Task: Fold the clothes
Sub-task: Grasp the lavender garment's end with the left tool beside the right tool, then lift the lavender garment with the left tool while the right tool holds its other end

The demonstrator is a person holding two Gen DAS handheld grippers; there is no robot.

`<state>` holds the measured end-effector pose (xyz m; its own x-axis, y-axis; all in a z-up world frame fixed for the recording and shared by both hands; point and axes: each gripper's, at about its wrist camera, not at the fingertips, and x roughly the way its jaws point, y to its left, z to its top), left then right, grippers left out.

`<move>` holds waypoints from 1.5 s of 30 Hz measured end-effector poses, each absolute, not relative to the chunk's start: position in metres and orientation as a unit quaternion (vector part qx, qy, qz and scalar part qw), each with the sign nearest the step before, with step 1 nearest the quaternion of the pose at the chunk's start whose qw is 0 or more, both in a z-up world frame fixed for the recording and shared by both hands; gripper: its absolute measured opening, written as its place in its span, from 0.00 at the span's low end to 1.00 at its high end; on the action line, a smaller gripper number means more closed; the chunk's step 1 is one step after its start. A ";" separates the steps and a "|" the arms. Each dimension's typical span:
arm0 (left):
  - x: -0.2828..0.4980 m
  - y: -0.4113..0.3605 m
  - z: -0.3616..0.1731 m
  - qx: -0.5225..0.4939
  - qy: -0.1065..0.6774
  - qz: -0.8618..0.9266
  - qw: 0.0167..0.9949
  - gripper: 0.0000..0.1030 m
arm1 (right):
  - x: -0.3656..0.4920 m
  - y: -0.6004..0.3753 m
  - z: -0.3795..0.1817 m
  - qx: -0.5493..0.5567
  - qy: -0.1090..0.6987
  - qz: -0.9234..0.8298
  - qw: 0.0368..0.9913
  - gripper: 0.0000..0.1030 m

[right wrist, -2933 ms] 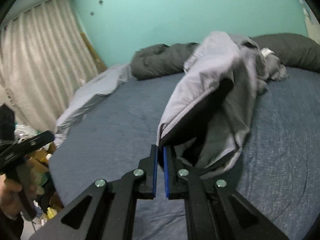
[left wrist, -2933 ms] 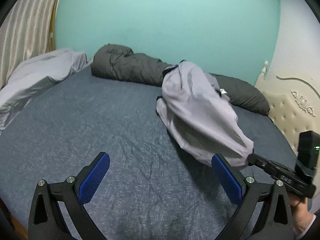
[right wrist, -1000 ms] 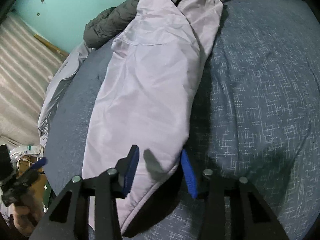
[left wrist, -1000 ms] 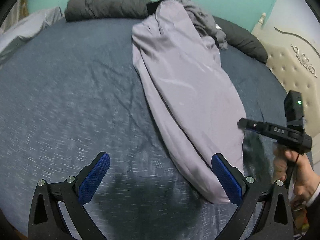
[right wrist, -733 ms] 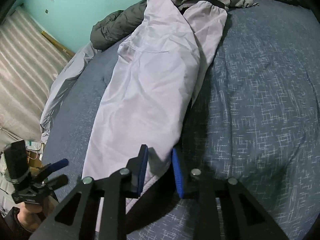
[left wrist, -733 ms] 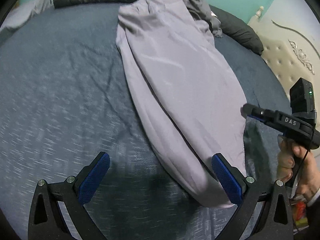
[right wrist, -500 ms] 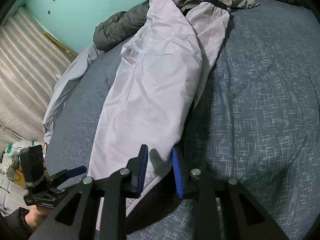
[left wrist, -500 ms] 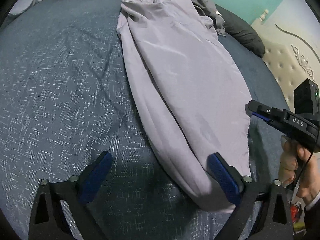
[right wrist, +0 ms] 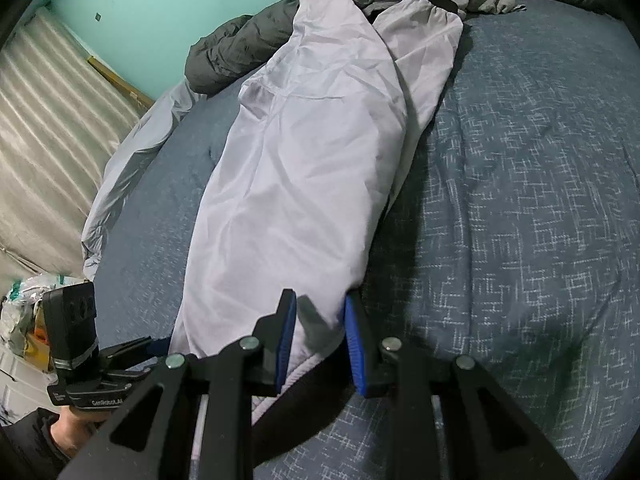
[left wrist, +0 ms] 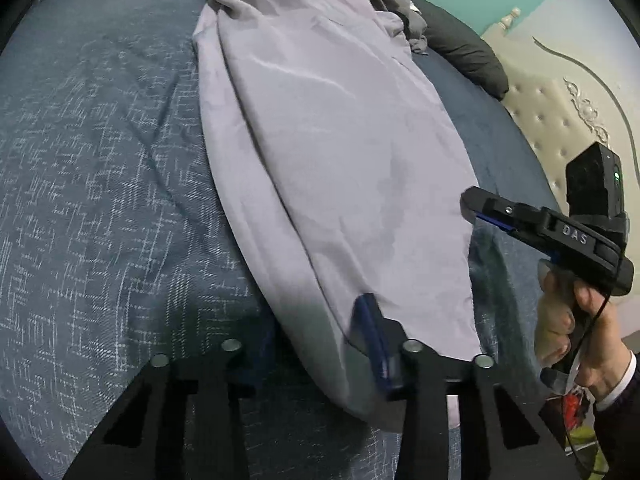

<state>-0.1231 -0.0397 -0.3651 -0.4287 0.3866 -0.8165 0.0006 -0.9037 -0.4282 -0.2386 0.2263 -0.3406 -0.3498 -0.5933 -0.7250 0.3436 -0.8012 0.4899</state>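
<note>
On the flecked blue bedspread [left wrist: 100,168], a smooth lilac garment [left wrist: 340,152] lies long; both jaws part-open astride its hem.

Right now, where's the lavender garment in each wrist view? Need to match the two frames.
Left wrist: lavender garment runs from top centre down to bottom centre-right, its near end between the left gripper fingers.
Right wrist: lavender garment runs from top centre to bottom centre-left, ending at the right gripper.
Shared landmark: dark grey duvet at the garment's far end.
</note>
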 end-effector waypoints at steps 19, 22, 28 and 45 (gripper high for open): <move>-0.124 -0.045 -0.295 -0.468 -0.146 0.861 0.136 0.04 | -0.241 0.216 -0.314 0.466 -0.112 -0.828 0.290 0.03; -0.118 -0.052 -0.257 -0.443 -0.141 0.875 0.133 0.03 | -0.232 0.219 -0.284 0.436 -0.114 -0.840 0.301 0.02; -0.108 -0.069 -0.152 -0.382 -0.114 0.906 0.141 0.02 | -0.210 0.224 -0.191 0.370 -0.101 -0.864 0.328 0.01; -0.072 -0.096 0.128 -0.225 -0.097 0.955 0.166 0.02 | -0.126 0.225 0.115 0.169 -0.063 -0.915 0.362 0.01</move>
<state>-0.0721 -0.0965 0.1282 -0.8437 0.3616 -0.3968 -0.2742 -0.9257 -0.2605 -0.1262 0.2249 0.1147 -0.6808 -0.6835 -0.2633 0.6407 -0.7299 0.2382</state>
